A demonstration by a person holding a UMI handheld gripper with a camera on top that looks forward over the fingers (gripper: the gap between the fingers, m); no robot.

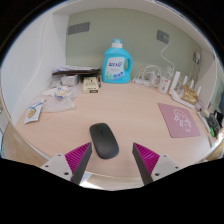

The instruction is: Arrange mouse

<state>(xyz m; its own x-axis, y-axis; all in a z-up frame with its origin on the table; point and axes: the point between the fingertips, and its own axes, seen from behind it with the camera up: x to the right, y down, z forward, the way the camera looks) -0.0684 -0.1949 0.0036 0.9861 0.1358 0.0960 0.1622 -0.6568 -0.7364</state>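
A black computer mouse (103, 139) lies on the light wooden table (130, 108), just ahead of my fingers and a little toward the left one. A pink mouse mat (179, 118) with a small printed figure lies on the table to the right, beyond the right finger. My gripper (111, 156) is open, its magenta pads (77, 156) spread wide with nothing between them. The mouse's near end sits at the level of the fingertips, apart from both.
A blue detergent bottle (117, 64) stands at the back against the wall. Papers and small boxes (60, 92) lie at the back left. White cables and chargers (160, 76) and other small items (190, 92) sit at the back right.
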